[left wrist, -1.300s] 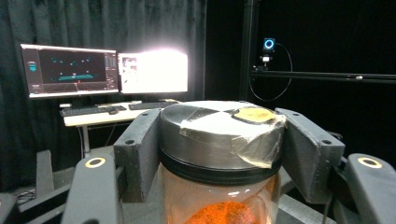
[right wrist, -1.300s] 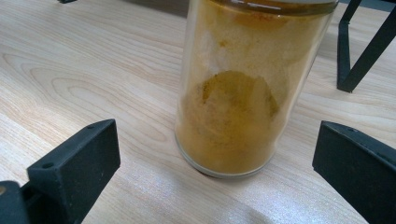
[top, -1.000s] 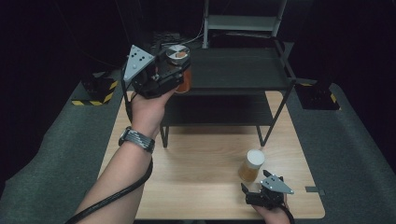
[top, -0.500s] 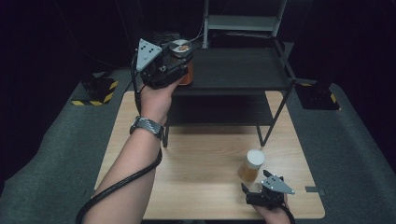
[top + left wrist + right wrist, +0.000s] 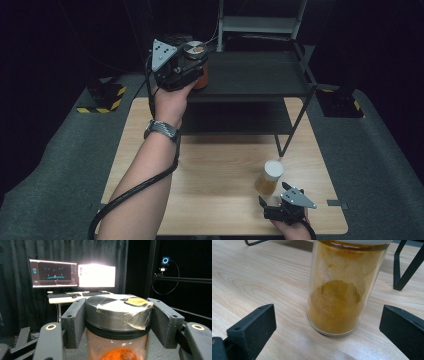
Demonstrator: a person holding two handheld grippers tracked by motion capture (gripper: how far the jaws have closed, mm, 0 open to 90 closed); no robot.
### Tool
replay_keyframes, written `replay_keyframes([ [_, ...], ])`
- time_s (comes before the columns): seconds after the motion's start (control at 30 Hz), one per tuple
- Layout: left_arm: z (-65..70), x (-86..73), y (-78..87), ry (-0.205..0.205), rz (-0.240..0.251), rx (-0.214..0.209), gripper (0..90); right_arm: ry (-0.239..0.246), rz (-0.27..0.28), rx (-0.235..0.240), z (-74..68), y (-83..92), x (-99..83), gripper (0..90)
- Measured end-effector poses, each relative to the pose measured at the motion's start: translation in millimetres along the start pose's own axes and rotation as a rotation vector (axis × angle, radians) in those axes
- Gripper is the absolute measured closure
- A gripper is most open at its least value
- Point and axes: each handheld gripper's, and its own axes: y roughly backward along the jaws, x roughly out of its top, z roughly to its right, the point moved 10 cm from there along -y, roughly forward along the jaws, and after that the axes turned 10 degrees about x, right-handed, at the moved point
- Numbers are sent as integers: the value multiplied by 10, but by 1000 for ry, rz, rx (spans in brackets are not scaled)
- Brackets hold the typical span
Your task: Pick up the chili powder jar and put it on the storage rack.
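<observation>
My left gripper (image 5: pixel 192 65) is raised at the left front corner of the black shelf rack (image 5: pixel 260 80), shut on a glass jar (image 5: pixel 200 70) with a grey lid and orange-red powder. In the left gripper view both pads clamp the jar (image 5: pixel 117 322) just under its lid. A second glass jar (image 5: pixel 269 177) with a white lid and yellow powder stands on the wooden table (image 5: pixel 220 175) at the front right. My right gripper (image 5: pixel 272 207) rests low behind it, open; in the right gripper view that jar (image 5: pixel 342 287) stands upright ahead of the wide-apart jaws, untouched.
The rack's black legs (image 5: pixel 292 125) come down on the table just behind the yellow jar. A grey padded surround (image 5: pixel 55 165) borders the table. Monitors and a keyboard on a desk (image 5: pixel 72 293) stand far behind the rack.
My left hand has carried the red-powder jar to the right, closer over the rack's top shelf. The right gripper and the yellow jar have stayed in place.
</observation>
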Motion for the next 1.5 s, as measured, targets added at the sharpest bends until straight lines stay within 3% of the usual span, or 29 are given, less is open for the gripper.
replay_keyframes([
  [0.33,-9,-46,-8,18,5,-10,347,6,-3,0,-9,-4,2,0],
  [0.7,4,-63,25,4,10,-9,343,12,-3,0,-12,-4,1,0],
  [1.03,2,-29,25,-3,-15,-9,338,10,-5,0,-12,-5,2,1],
  [1.2,9,-22,22,0,-33,1,283,6,-1,-1,-9,-2,0,1],
  [1.37,6,2,49,30,-51,10,98,5,-2,2,-6,-2,1,1],
  [1.5,9,6,117,5,-57,2,4,6,-5,1,-8,-5,3,2],
])
